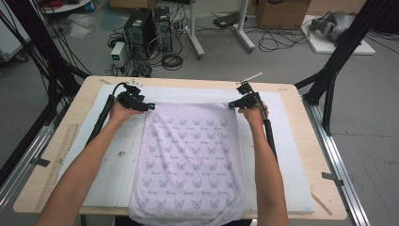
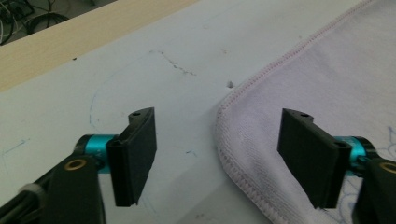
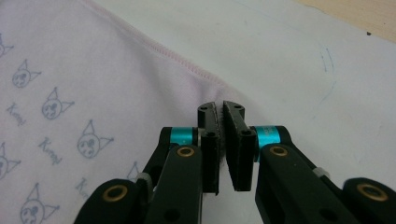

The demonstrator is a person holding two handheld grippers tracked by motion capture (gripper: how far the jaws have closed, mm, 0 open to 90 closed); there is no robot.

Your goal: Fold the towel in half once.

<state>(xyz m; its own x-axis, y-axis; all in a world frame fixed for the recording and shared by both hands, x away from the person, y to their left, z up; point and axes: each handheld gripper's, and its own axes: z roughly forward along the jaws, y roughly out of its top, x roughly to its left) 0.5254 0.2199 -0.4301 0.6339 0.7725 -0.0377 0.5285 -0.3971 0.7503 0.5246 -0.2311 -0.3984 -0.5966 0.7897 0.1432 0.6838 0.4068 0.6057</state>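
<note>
**Cloth pinned at one far corner, the other straddled**

A pale lilac cloth printed with small cat faces [image 1: 188, 155] lies flat on the white mat [image 1: 287, 155] over the wooden worktop [image 1: 47, 155], its near hem hanging over the edge. At its far corners, the right gripper [image 1: 234, 104] is clamped on the cloth; the left gripper [image 1: 151, 107] stands parted astride the corner, not pressing it.

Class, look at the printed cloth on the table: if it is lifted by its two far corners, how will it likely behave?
The cloth probably hangs limp: it lies flat and drapes over the table's near edge. It looks thin, so likely light. The right gripper pinches a corner easily, suggesting it bunches rather than resists.
</note>
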